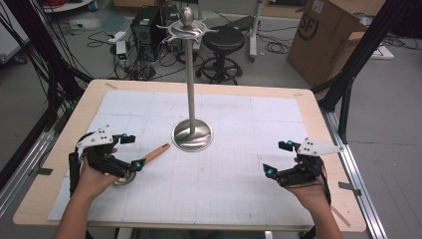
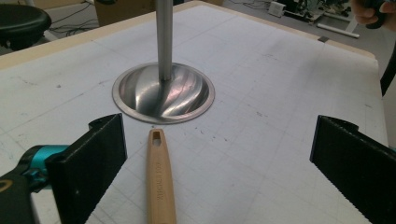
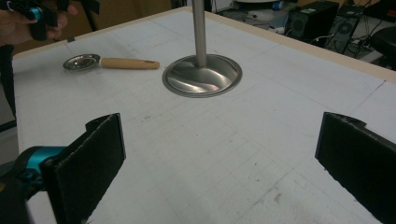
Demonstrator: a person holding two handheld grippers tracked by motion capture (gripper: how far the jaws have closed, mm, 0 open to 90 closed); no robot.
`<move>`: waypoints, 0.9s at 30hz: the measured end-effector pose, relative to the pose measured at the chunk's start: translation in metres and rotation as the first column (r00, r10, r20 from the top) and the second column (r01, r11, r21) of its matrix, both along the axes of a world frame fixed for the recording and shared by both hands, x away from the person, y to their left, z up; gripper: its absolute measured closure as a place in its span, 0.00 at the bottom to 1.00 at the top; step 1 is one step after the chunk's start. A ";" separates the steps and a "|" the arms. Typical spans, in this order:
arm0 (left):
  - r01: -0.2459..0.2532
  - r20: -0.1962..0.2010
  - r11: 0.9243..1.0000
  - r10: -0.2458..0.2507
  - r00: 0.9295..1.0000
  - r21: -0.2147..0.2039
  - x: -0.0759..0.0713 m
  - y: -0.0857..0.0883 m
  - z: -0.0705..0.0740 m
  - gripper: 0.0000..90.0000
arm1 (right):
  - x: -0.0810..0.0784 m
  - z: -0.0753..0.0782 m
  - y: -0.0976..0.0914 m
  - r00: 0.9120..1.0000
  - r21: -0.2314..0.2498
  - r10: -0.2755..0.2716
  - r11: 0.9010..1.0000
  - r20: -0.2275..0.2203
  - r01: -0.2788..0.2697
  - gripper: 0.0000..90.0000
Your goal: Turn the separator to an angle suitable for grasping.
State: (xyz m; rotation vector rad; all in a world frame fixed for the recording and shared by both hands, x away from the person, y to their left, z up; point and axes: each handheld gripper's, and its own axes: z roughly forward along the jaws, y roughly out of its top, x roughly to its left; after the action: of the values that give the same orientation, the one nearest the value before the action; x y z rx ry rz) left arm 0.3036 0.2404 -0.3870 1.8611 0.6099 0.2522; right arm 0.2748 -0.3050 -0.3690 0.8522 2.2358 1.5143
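At about 8 o'clock on the table (image 1: 59, 149) the left gripper (image 1: 130, 152) hangs with its jaws spread wide and holding nothing; the wooden handle of the strainer (image 2: 161, 179) lies between them, untouched, its small steel bowl (image 3: 82, 61) empty. At 4 o'clock the right gripper (image 1: 278, 158) is equally wide open and empty; beyond, at centre, the steel stand (image 1: 192, 134) rises from its round base, the handle's tip near its 8 o'clock edge.

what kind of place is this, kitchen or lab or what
Most likely a lab or workshop set up for recording, not a kitchen. The table carries a white gridded mat, and behind it the floor holds computer towers with loose cables, a black stool and a cardboard box.
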 end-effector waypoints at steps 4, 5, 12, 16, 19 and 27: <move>0.000 -0.006 1.000 0.000 1.000 0.016 0.000 -0.001 -0.001 0.05 | 0.002 -0.003 -0.005 1.000 0.005 -0.013 1.000 -0.004 0.013 0.00; 0.000 -0.006 1.000 0.000 1.000 0.016 0.000 -0.001 -0.001 0.05 | 0.002 -0.003 -0.005 1.000 0.005 -0.013 1.000 -0.004 0.013 0.00; -0.044 -0.016 0.998 0.045 0.999 0.044 0.002 0.002 -0.002 0.05 | -0.001 0.003 -0.002 1.000 -0.002 -0.024 1.000 0.007 0.024 0.00; -0.062 -0.025 0.995 0.064 0.998 0.082 0.003 0.002 -0.004 0.05 | -0.001 0.002 0.001 1.000 -0.012 -0.023 1.000 0.001 0.023 0.00; -0.075 -0.046 0.992 0.080 0.996 0.104 0.005 0.003 -0.007 0.05 | 0.000 0.000 0.004 1.000 -0.019 -0.015 1.000 -0.008 0.015 0.00; -0.130 -0.067 0.980 0.141 0.988 0.150 0.011 0.007 -0.013 0.14 | 0.004 -0.007 0.005 1.000 -0.034 -0.014 0.999 -0.024 0.013 0.00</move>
State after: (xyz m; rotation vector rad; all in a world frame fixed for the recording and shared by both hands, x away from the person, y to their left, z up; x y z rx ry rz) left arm 0.3143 0.2475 -0.4002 1.9787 0.7913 0.3227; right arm 0.2784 -0.3000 -0.3758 0.8783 2.2618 1.4633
